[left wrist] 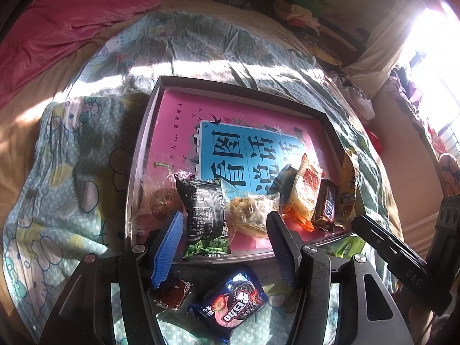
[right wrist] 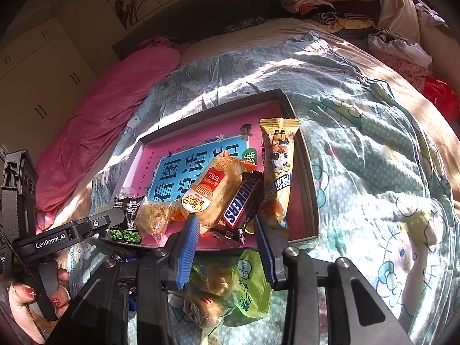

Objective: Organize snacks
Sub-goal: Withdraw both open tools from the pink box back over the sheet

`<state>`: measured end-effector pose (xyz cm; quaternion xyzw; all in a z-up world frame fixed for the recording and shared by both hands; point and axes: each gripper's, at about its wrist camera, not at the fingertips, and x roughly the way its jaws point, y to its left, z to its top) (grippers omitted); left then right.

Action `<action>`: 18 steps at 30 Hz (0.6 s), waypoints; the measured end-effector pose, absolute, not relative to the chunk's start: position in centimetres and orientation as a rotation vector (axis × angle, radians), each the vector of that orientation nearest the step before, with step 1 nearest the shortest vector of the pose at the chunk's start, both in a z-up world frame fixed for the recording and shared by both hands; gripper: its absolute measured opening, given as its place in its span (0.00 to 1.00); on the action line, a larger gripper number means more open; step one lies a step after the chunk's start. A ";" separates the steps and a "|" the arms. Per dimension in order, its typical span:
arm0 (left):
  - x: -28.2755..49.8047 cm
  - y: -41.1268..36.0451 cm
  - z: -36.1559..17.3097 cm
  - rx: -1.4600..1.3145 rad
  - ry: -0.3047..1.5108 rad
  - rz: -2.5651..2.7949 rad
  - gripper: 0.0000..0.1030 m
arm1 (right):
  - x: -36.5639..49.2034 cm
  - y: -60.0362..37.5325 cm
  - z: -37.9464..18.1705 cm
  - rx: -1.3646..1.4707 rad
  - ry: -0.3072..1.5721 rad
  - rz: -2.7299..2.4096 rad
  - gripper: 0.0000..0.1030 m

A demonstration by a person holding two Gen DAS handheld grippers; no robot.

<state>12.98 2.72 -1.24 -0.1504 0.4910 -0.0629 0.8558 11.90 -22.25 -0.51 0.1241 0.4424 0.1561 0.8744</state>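
Snacks [left wrist: 253, 201] lined the near edge of the tray [left wrist: 135, 155] (on the bed [right wrist: 359, 172]); biscuit pack [left wrist: 233, 304] and buns [right wrist: 218, 293] lay in front, outside it.

Both wrist cameras look steeply down along their fingers, close over the grey shallow cardboard tray [left wrist: 135, 172] [right wrist: 312, 201] on the bed; left views its near-left side, right its near-right; each sees the row of snacks

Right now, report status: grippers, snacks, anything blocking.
Left gripper open over black pea packet, right gripper open at Snickers bar. Six snacks lined in tray. Oreo pack, green bag still outside on quilt.
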 end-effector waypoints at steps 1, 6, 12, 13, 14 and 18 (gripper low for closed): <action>12.9 2.7 -1.1 -0.312 1.029 -0.136 0.62 | 11.8 -22.2 -0.4 0.259 0.921 0.325 0.39; 12.6 2.6 -0.5 -0.298 1.016 -0.145 0.67 | 11.7 -22.3 -0.2 0.260 0.915 0.320 0.42; 12.1 3.1 0.2 -0.295 0.992 -0.130 0.72 | 11.4 -22.3 0.3 0.252 0.903 0.314 0.46; 12.0 3.2 0.3 -0.297 0.990 -0.129 0.72 | 11.4 -22.3 0.4 0.252 0.900 0.313 0.46; 12.0 3.4 0.5 -0.298 0.987 -0.125 0.73 | 11.3 -22.3 0.5 0.252 0.898 0.313 0.47; 11.6 3.7 1.0 -0.299 0.976 -0.116 0.73 | 11.1 -22.2 0.8 0.249 0.892 0.313 0.50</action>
